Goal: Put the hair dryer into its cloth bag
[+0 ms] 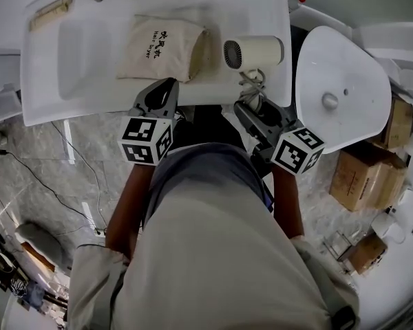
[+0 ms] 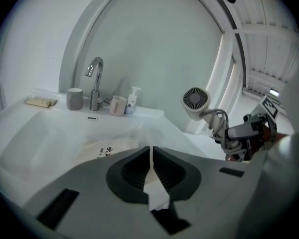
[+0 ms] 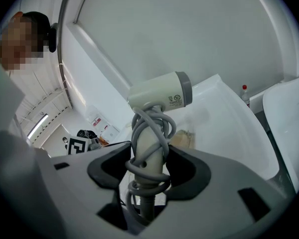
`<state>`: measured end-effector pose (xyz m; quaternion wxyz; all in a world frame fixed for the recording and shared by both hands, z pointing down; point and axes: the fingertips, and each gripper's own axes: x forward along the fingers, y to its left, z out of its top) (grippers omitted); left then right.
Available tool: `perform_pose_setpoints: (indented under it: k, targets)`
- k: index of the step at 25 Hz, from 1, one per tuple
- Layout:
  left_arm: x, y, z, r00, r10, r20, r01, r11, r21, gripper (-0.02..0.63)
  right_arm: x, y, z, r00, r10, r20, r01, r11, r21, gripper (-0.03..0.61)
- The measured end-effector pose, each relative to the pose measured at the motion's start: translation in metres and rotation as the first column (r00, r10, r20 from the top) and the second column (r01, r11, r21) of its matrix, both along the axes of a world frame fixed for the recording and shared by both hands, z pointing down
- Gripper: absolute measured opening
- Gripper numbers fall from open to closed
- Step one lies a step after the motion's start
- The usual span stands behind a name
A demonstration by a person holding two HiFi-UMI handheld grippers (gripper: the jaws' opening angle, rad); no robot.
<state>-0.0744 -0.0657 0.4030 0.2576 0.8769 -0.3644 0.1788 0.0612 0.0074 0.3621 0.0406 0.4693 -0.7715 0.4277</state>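
Head view: left gripper (image 1: 166, 86) is pressing its jaws together at cloth bag's (image 1: 162, 47) 6 o'clock edge | right gripper (image 1: 251, 105) is pinching hair dryer (image 1: 253, 52) by its handle, at the bag's 3 o'clock, over table (image 1: 261, 5).

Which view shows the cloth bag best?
Head view: the cloth bag lies whole on the washbasin. Left gripper view catches only its printed part above the jaws; right gripper view, a tan sliver behind the hair dryer.

On your tabletop (image 1: 48, 112) the cloth bag (image 1: 162, 47) lies in the middle, the hair dryer (image 1: 255, 51) is just right of it by the right edge, and the faucet (image 2: 94, 83) and cup (image 2: 74, 98) stand behind at the far edge.
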Motion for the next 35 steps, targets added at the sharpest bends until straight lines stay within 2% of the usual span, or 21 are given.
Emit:
perform_pose_setpoints:
  k: [3,12,19,24,35]
  targets:
    - [0.007,-0.001,0.009,0.999,0.001,0.04,-0.002,1.0,0.006,0.009,0.006,-0.006,0.004,1.0,-0.015,-0.006,0.014,1.0,-0.009,0.226]
    - [0.021,-0.008,0.033,0.997,-0.016,0.076,0.02,0.998,-0.056,0.012,0.018,-0.018,0.013,0.998,-0.063,-0.01,0.063,0.997,-0.037,0.227]
    - [0.03,-0.012,0.051,0.993,-0.018,0.12,0.029,0.996,-0.087,0.051,0.02,-0.018,0.024,0.995,-0.101,-0.001,0.101,0.993,-0.069,0.225]
    - [0.029,-0.018,0.069,0.985,-0.032,0.167,0.052,0.992,-0.116,0.087,0.023,-0.021,0.032,0.994,-0.108,-0.036,0.105,0.991,-0.081,0.227]
    - [0.038,-0.03,0.103,0.966,-0.024,0.256,0.063,0.987,-0.148,0.149,0.032,-0.027,0.041,0.995,-0.104,0.0,0.103,0.987,-0.121,0.226]
